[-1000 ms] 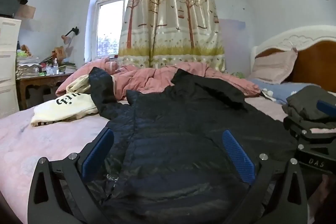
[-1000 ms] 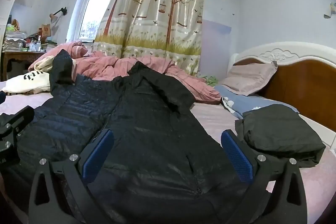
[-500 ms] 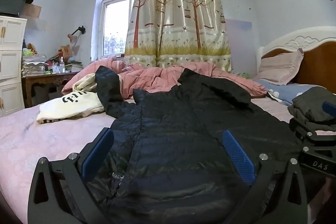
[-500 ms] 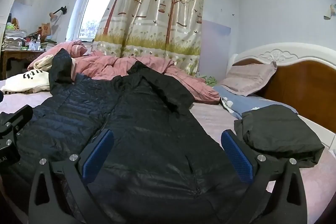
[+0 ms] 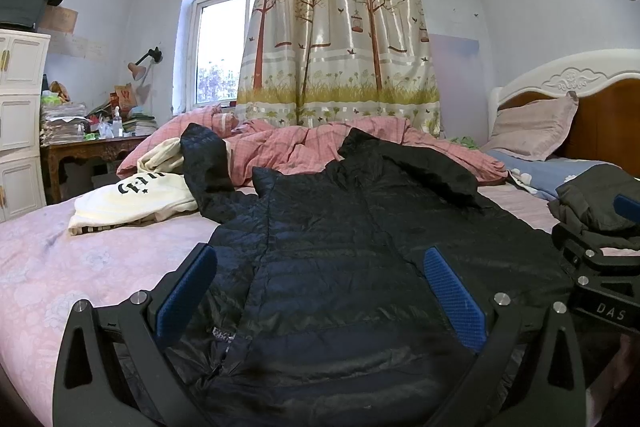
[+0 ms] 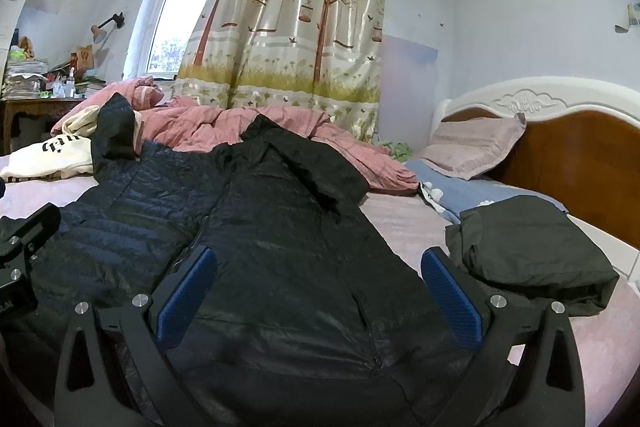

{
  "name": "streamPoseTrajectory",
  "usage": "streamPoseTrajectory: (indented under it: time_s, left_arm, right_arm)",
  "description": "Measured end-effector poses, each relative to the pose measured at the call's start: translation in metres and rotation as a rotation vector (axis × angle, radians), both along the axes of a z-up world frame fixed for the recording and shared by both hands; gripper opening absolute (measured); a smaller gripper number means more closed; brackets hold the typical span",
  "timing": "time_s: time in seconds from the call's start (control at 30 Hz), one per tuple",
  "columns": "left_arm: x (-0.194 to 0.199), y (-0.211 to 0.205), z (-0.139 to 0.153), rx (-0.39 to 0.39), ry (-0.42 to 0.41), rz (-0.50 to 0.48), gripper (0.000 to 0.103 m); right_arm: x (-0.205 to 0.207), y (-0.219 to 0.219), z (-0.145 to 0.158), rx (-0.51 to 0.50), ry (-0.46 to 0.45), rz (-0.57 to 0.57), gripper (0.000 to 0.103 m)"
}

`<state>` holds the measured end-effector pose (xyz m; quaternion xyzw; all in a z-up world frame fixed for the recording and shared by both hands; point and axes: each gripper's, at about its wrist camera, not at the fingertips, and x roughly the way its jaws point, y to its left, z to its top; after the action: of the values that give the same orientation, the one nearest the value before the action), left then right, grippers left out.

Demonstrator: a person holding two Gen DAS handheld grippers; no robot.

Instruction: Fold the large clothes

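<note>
A large black quilted jacket (image 5: 340,239) lies spread front-up on the pink bed sheet (image 5: 60,267), its hood toward the pink quilt and one sleeve sticking up at the far left. It also shows in the right wrist view (image 6: 256,239). My left gripper (image 5: 320,291) is open and empty, just above the jacket's hem on its left half. My right gripper (image 6: 316,291) is open and empty above the hem on the jacket's right half. The right gripper's body shows at the right edge of the left wrist view (image 5: 600,279).
A folded dark garment (image 6: 532,251) lies on the bed right of the jacket. A cream sweatshirt (image 5: 132,199) lies at the far left. A crumpled pink quilt (image 5: 320,151), pillows (image 6: 476,147) and the headboard (image 6: 580,155) lie beyond. A cluttered desk (image 5: 96,147) stands left.
Both grippers have tilted up and shifted slightly, so the jacket sits a little lower in both views. Both stay open. The jacket has not moved.
</note>
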<state>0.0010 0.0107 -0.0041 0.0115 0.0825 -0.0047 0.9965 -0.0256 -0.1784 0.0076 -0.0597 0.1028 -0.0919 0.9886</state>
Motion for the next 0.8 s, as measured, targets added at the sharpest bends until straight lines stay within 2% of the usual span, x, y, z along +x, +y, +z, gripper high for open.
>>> streamPoseTrajectory:
  time_s: [0.8]
  left_arm:
    - [0.0012,-0.0013,-0.0008,-0.009,0.031,-0.005,0.103]
  right_arm:
    - [0.002,-0.0013,-0.0018,0.009,0.002,0.0,0.103]
